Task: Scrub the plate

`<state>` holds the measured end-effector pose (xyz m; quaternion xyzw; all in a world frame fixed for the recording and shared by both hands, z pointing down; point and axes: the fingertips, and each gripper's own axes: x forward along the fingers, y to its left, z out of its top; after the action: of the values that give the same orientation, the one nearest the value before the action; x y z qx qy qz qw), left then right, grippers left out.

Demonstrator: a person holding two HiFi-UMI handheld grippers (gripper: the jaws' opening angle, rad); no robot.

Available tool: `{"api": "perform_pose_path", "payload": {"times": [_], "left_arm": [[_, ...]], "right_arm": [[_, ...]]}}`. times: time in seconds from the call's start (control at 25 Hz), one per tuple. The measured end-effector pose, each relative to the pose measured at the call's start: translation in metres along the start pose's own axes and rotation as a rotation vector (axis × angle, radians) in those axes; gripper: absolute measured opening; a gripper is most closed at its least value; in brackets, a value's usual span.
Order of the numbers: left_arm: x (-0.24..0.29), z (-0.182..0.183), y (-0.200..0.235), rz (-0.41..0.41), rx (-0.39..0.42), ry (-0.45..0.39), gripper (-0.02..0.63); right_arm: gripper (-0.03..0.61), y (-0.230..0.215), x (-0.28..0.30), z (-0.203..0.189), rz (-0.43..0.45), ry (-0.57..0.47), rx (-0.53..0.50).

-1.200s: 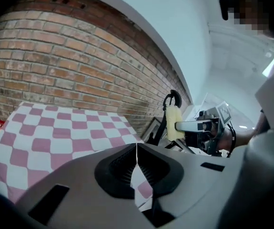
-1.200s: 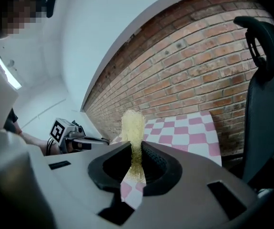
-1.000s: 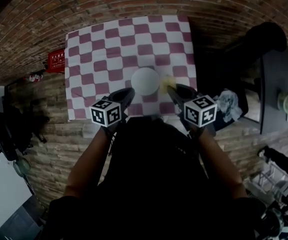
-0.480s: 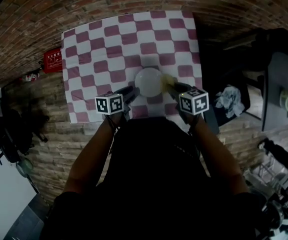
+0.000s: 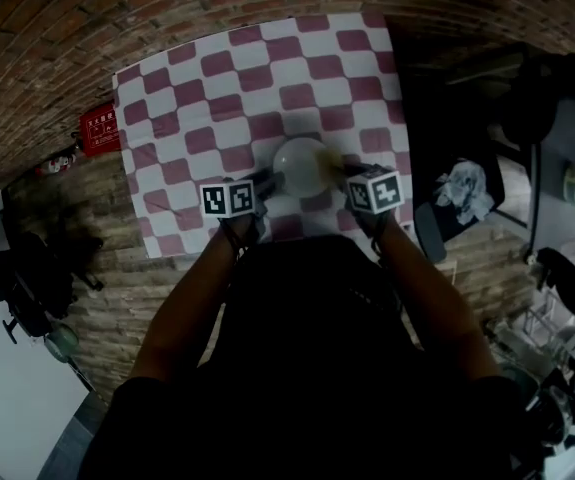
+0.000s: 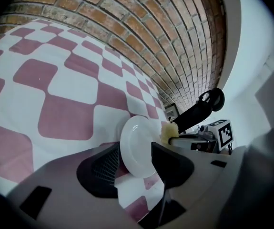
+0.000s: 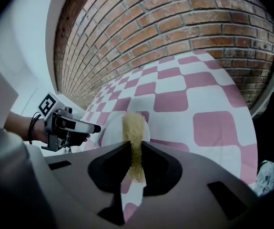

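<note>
We are readying the scrub: our left tongs (image 6: 136,149) are opening with the white plate's (image 6: 134,130) rim between them on the checkered bench (image 5: 217,98), our right tongs (image 7: 136,146) clamp the yellow scourer (image 7: 134,125) at its edge, so next the left should probably close to steady it.

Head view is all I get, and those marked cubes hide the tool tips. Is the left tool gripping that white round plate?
Observer: No. The left gripper has its jaws opening; the white round plate has its near rim between them, not pinched.
Operator: And the yellowish smudge on the right?
Observer: A yellow fibrous scrub pad, clamped between the jaws of the right gripper.
Operator: Is it touching the plate?
Observer: Its tip reaches over the plate's edge; whether it touches, I cannot tell.
</note>
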<state>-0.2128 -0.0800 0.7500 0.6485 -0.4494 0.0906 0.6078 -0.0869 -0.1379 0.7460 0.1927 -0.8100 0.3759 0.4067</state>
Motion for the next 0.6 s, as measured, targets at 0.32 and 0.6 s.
{"api": "perform_pose_path", "payload": {"times": [0.32,0.6], "left_arm": [[0.012,-0.003,0.004,-0.023,-0.019,0.045,0.204],[0.015,-0.005,0.003,-0.034,-0.030,0.062,0.204]], "right_arm": [[0.049,-0.009,0.017,-0.004,-0.031,0.028,0.005],[0.049,-0.016,0.024,-0.016,-0.068,0.079,0.008]]}}
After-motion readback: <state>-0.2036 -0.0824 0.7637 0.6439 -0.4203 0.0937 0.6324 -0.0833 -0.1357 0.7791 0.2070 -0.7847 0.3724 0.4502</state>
